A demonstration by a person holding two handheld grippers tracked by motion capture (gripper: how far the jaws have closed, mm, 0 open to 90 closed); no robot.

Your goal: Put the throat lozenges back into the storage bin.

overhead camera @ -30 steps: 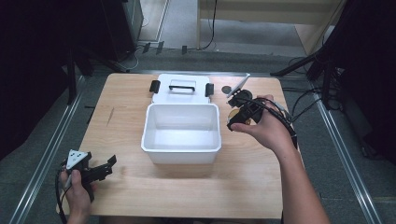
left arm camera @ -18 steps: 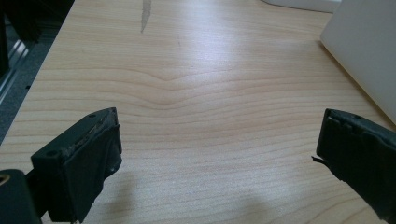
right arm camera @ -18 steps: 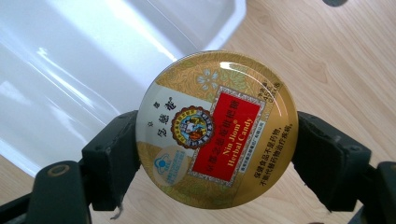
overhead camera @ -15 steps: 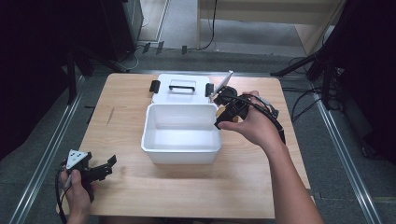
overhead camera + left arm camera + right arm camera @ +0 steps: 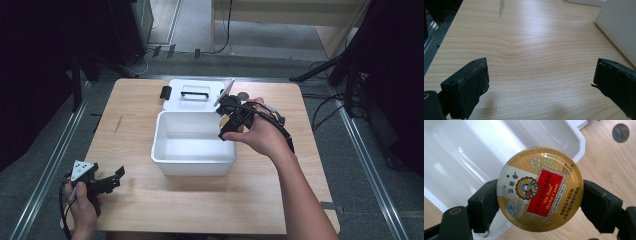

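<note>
Right gripper [image 5: 226,121] jaws clamp a round candy tin [image 5: 540,189] over the white bin [image 5: 194,161] corner. Left gripper [image 5: 541,85] jaws gape empty above the surface [image 5: 531,45].

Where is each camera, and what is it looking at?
High view: above the table, looking forward and down; both forearms, left gripper and right gripper show.
Left gripper view: on the left gripper, looking over bare wood between open fingers.
Right gripper view: on the right gripper, looking at the tin it grips over the box.
Shared: all three see the box.
</note>
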